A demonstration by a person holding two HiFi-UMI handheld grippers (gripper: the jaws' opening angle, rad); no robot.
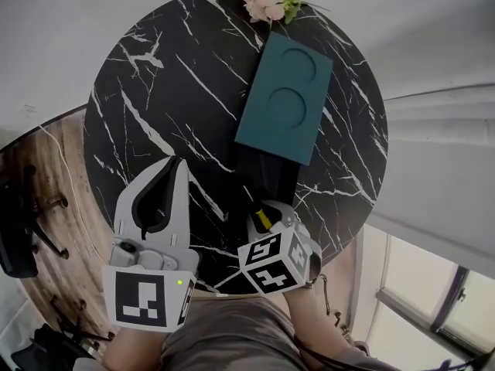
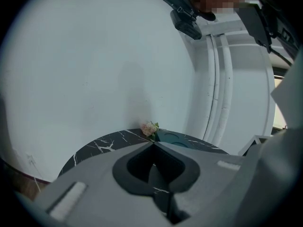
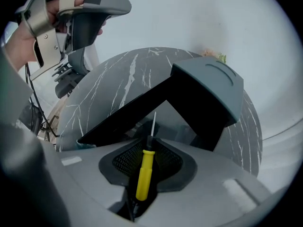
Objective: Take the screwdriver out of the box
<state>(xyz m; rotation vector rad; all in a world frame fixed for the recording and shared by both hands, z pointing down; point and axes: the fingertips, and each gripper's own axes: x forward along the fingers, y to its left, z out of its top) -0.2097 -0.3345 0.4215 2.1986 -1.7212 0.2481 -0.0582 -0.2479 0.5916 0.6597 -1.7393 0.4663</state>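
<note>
Right gripper clamped on yellow screwdriver, shaft pointing toward the open teal box. Left gripper closed, empty, over black marble table

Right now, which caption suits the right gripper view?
Right gripper grips a yellow-handled screwdriver at the open dark teal box on a black marble table.

A round black marble table with white veins stands on a wooden floor beside a plain white wall, with a small bunch of pink flowers at its far edge.
</note>
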